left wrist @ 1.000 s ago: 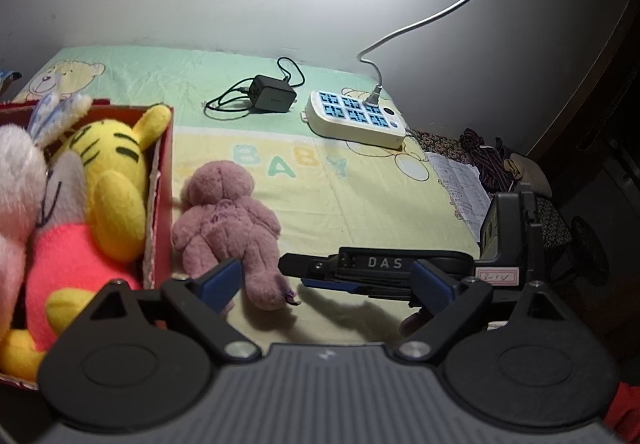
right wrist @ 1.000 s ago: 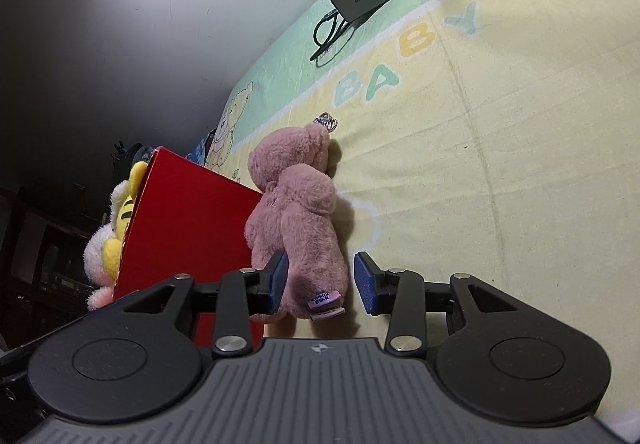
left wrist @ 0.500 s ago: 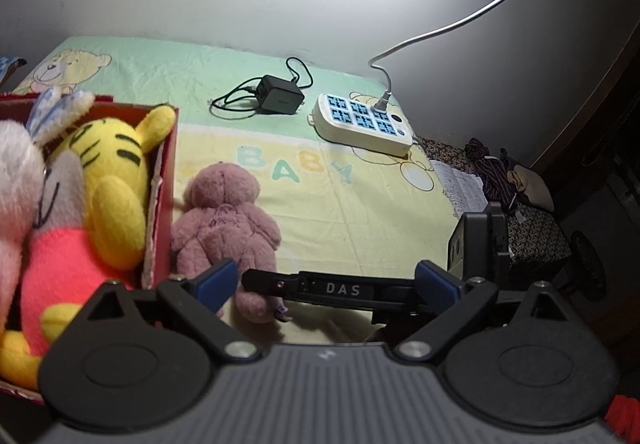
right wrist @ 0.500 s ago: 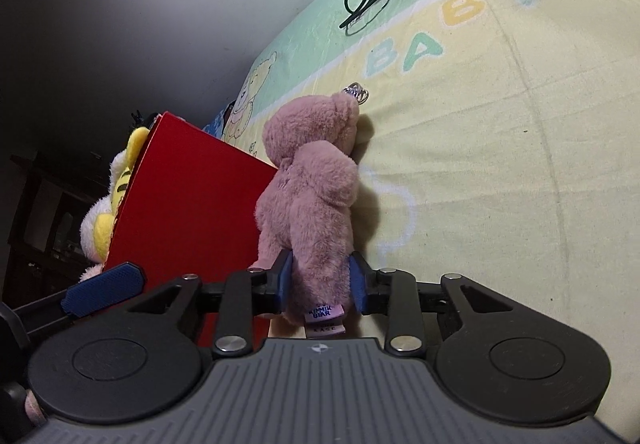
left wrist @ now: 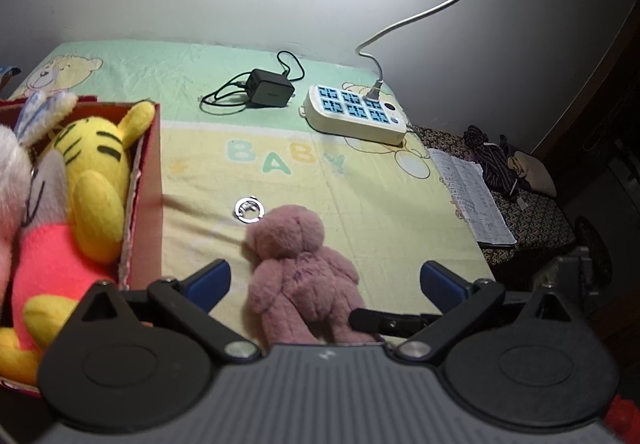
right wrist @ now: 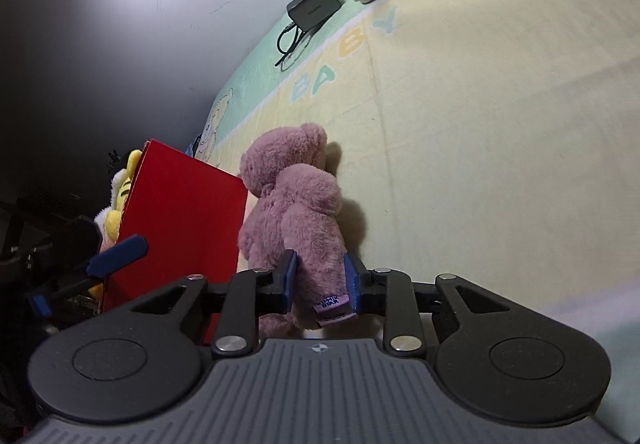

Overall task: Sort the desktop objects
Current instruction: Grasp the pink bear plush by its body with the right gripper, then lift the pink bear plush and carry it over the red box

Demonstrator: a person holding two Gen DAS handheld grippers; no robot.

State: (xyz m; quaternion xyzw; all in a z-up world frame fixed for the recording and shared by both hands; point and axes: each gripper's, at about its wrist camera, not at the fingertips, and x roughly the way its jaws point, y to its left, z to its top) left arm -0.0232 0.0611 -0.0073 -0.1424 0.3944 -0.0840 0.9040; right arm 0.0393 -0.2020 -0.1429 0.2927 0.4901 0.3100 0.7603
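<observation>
A dusty-pink plush bear [left wrist: 300,272] is held at its lower body by my right gripper [right wrist: 318,280], whose blue pads press into the bear [right wrist: 296,204] just above its purple label. The bear's head points away, over the yellow cloth. Left of it stands a red box [right wrist: 180,220]. In the left wrist view the red box [left wrist: 154,172] holds a yellow striped plush [left wrist: 94,180] and other soft toys. My left gripper [left wrist: 324,282] is open, its fingers wide on either side of the bear without touching it.
A metal key ring [left wrist: 250,209] lies on the cloth beyond the bear's head. Farther back are a black charger [left wrist: 270,92] with its cable and a white power strip [left wrist: 354,114]. A sheet of paper [left wrist: 472,196] lies at the table's right edge.
My right gripper closed on the bear and drew it away from the box wall, uncovering the key ring. In the left wrist view the bear now sits between my left fingers.
</observation>
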